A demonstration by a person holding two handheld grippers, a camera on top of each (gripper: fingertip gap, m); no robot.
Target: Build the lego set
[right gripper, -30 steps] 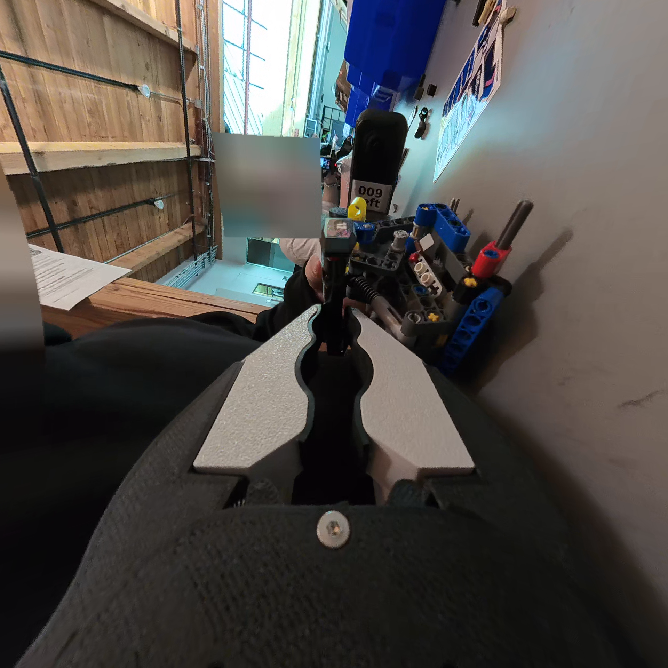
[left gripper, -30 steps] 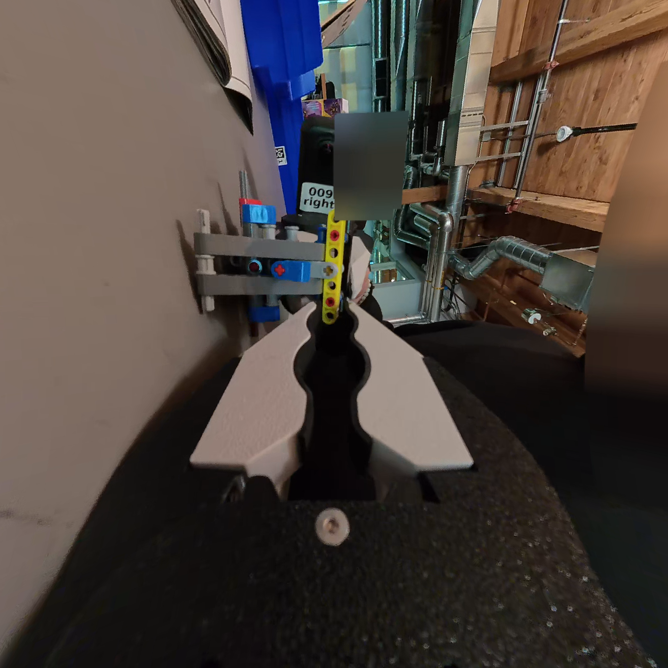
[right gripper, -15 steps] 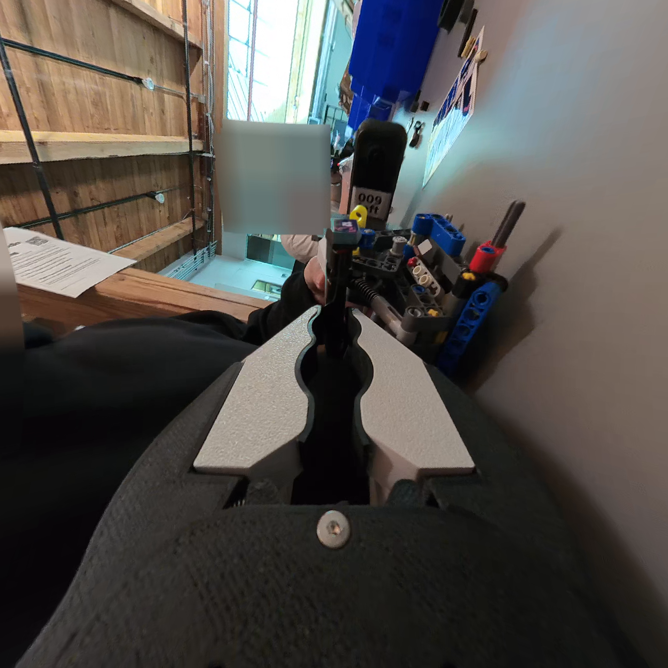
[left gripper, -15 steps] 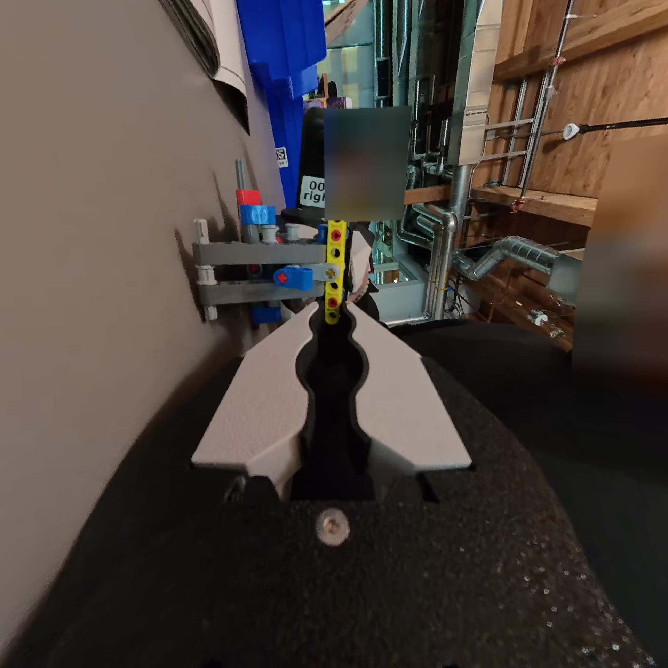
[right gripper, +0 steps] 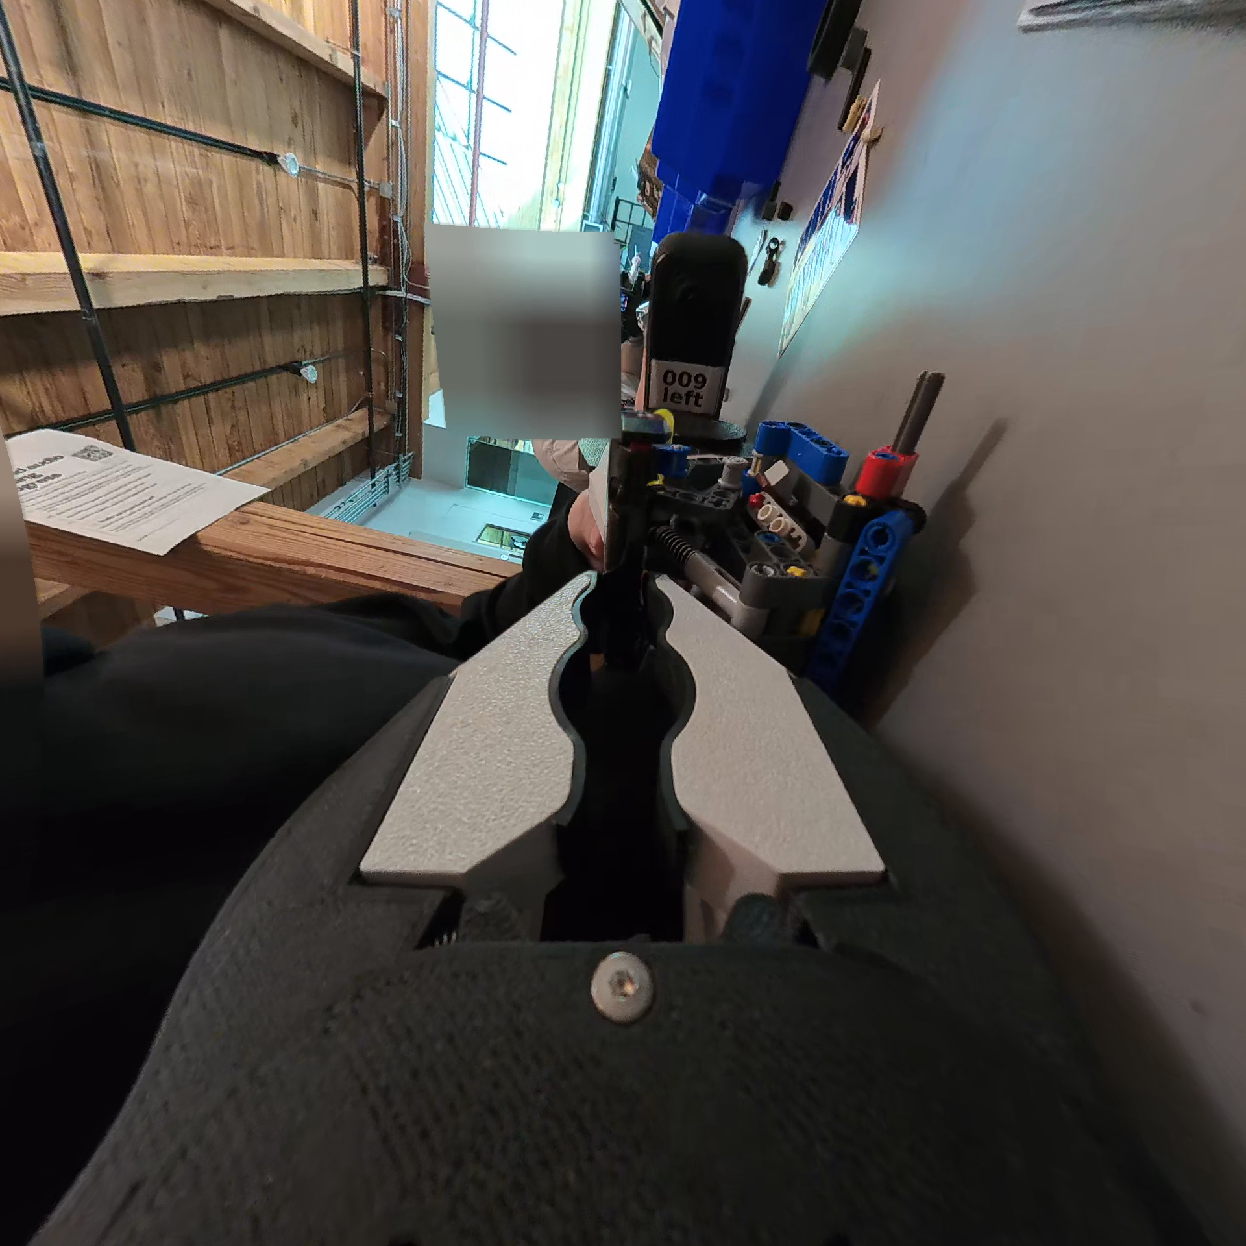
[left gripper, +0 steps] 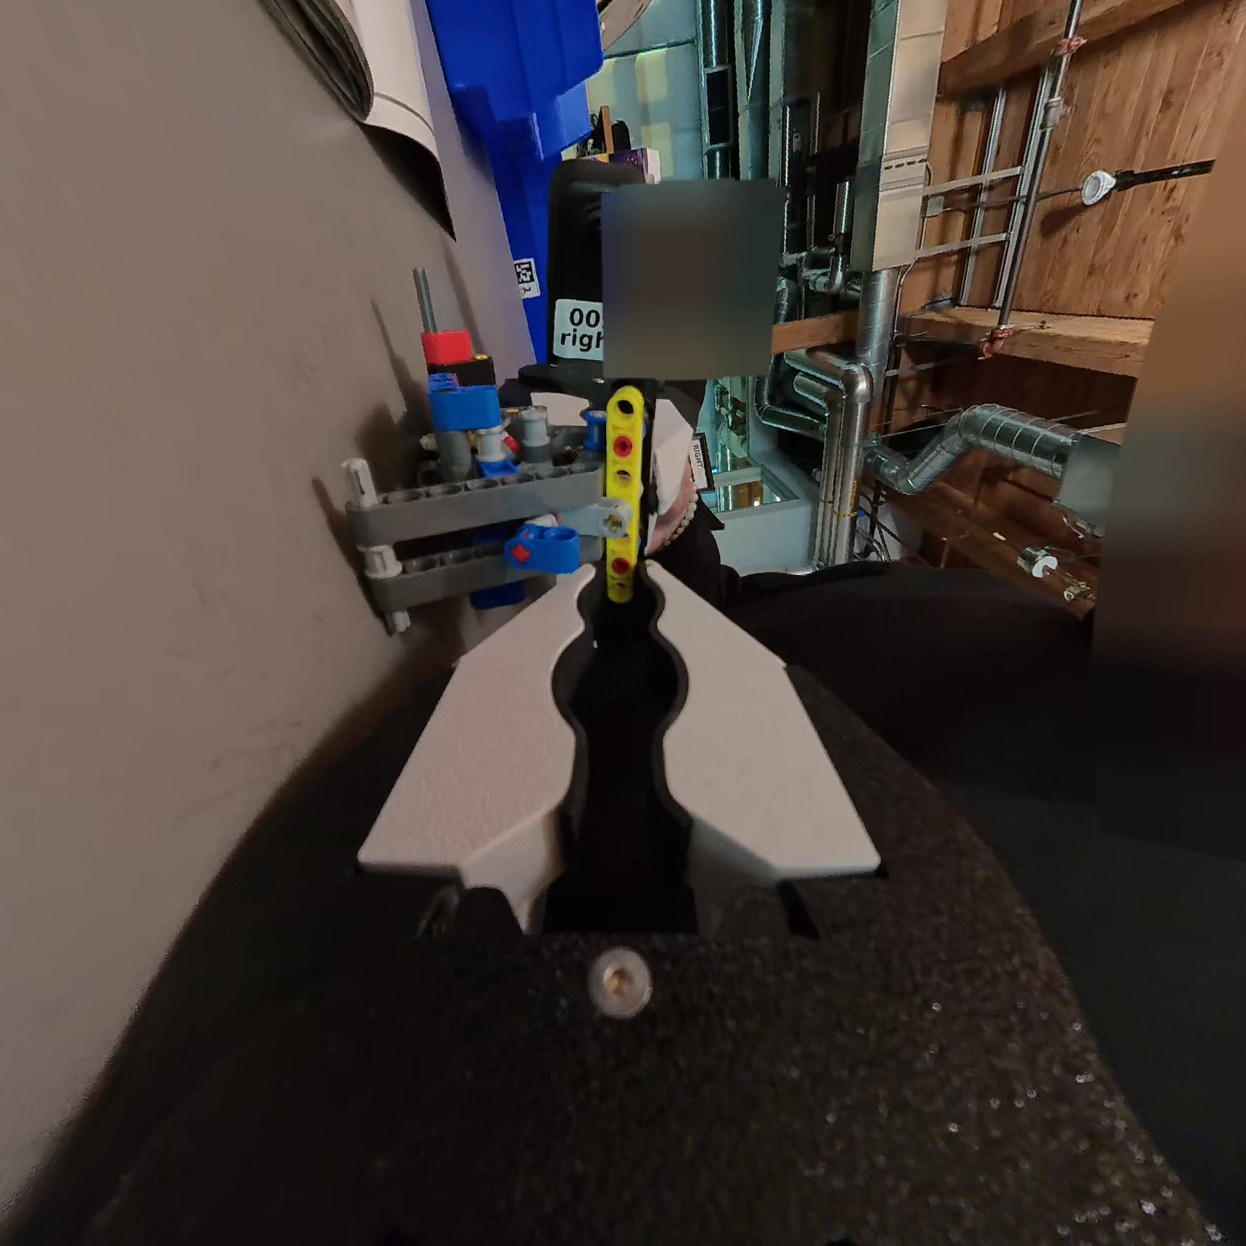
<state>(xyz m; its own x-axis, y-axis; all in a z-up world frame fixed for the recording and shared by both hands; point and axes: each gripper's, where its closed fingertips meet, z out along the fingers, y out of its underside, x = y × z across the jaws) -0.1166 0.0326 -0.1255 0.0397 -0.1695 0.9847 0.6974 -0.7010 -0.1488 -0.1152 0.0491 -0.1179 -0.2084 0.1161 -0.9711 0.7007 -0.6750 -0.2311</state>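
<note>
left gripper [left gripper: 621, 593]: jaws nearly together, pinching the low end of a yellow holed beam [left gripper: 621, 492]; both tips sit against its edges.
right gripper [right gripper: 624, 600]: jaws nearly together around a black upright part [right gripper: 630, 539] of the same build; pad contact is in shadow, looks clamped.
build location: brick assembly [left gripper: 472, 512] lies against the grey surface [left gripper: 168, 404], between the two grippers, which face each other across it.
parts seen: grey beams [left gripper: 465, 506], blue connector [left gripper: 543, 549], red bush [left gripper: 445, 347] on a grey axle, black spring [right gripper: 674, 543], blue beam [right gripper: 859, 593].
handling: judged light, rigid plastic, smooth and a bit slippery. Pin joints can pop or pivot under twist. Grip beam flats, not the axle or spring.
hidden: where the yellow beam joins the black part is blocked by the right gripper's finger [left gripper: 671, 458]. Right pads are dark. The far side of the build is not visible.
surroundings: blue bin [left gripper: 519, 135], wooden wall [right gripper: 168, 202], paper sheet [right gripper: 128, 485].
</note>
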